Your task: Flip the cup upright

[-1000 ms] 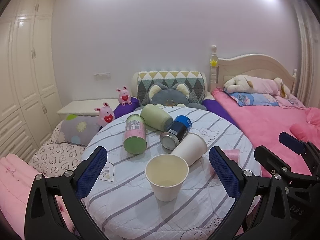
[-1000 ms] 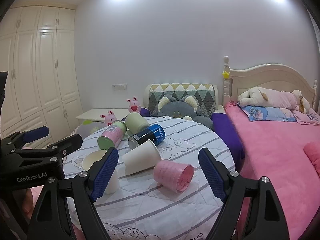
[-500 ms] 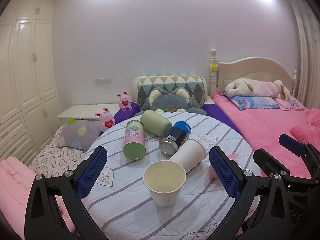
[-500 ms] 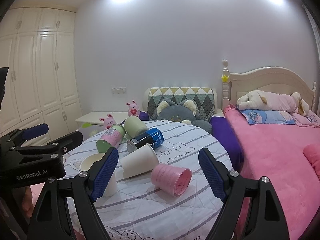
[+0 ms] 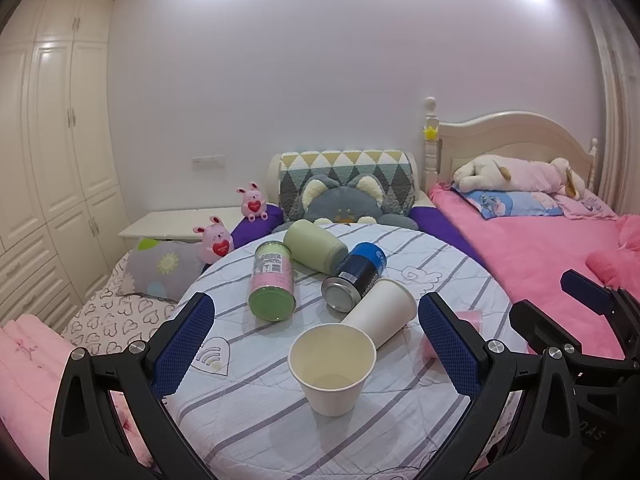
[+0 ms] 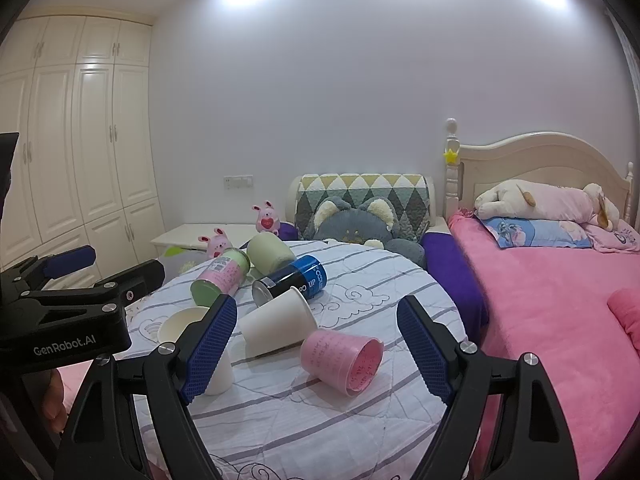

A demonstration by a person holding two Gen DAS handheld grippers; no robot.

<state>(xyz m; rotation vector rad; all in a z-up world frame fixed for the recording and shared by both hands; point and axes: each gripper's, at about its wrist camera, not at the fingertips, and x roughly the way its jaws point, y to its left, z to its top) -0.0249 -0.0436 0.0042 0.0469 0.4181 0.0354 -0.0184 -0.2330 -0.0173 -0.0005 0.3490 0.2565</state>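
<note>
Both hand-held grippers, left [image 5: 316,344] and right [image 6: 316,354], have drawn back wide open and empty, so your white cup [image 5: 331,366] stands upright at 6 o'clock on the surface [image 5: 440,256], released.

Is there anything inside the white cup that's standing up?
The standing white cup looks empty; its pale bottom shows from the left wrist view. The striped table under it is hidden.

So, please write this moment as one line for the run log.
left gripper: open, empty | right gripper: open, empty | white cup: upright | second white cup: on side | pink cup: on side
</note>
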